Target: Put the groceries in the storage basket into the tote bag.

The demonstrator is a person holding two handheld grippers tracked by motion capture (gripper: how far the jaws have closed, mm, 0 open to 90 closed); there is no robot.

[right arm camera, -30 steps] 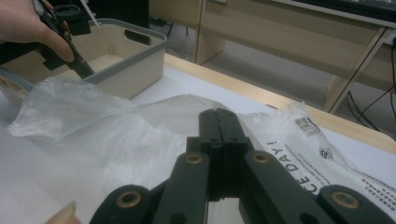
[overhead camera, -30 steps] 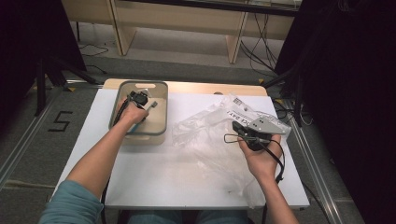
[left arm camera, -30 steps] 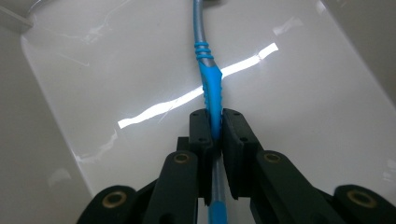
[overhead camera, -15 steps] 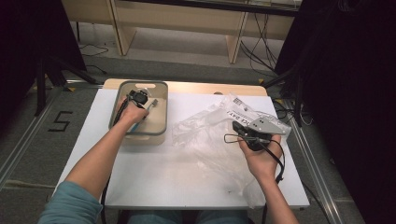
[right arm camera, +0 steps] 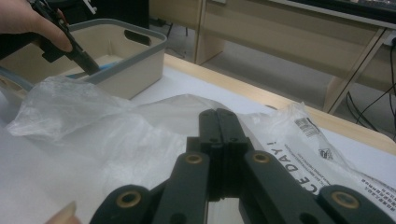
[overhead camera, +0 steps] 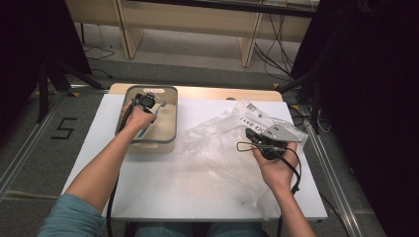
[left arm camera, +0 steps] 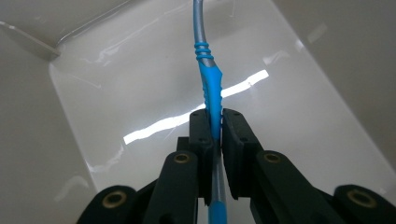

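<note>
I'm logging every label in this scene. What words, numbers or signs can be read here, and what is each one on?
"CE DAY!": black capitals on the crumpled clear plastic bag, the start cut off; the high view shows "K DAY!".
"5": black mark on the grey floor left of the table.
Barcode label and small print on the bag: too small to read.

White table (overhead camera: 148, 197). Grey tub (overhead camera: 170, 129) far left; left gripper (overhead camera: 144, 100) reaches into it, a blue toothbrush (overhead camera: 144, 129) in the tub by the hand. Crumpled clear plastic bag (overhead camera: 222, 148) centre-right. Right gripper (overhead camera: 262, 139), cable trailing, rests over the bag's right part.
</note>
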